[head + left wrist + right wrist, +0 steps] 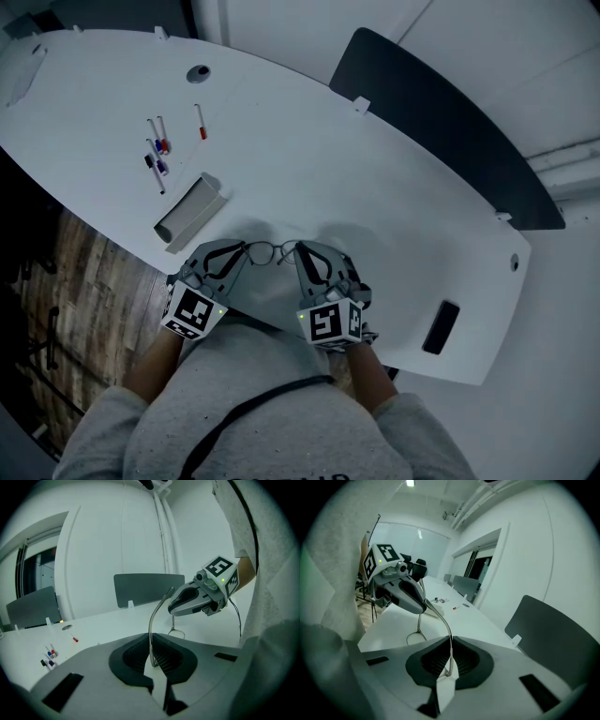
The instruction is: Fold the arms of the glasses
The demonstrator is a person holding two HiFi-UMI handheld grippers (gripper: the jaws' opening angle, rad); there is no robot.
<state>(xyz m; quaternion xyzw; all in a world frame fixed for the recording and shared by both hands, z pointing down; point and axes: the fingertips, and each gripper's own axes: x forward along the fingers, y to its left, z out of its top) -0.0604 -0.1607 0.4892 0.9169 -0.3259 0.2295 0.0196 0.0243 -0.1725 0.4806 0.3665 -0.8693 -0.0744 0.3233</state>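
Thin wire-framed glasses [272,250] hang just above the white table [375,178], close to its near edge, between my two grippers. My left gripper [240,253] is shut on one thin metal arm [151,630] of them; that arm rises from its jaws toward the right gripper [194,599]. A lens rim [176,633] hangs below. My right gripper [300,253] is shut on the other thin arm [443,620], which curves up toward the left gripper [405,592]. Another lens rim [415,637] dangles there. The two gripper tips nearly meet over the glasses.
A grey open case [190,211] lies left of the grippers. Several markers [157,150] and a red-capped pen [201,127] sit further back left. A black flat device [441,326] rests near the table's right edge. A dark chair back [441,122] stands behind the table.
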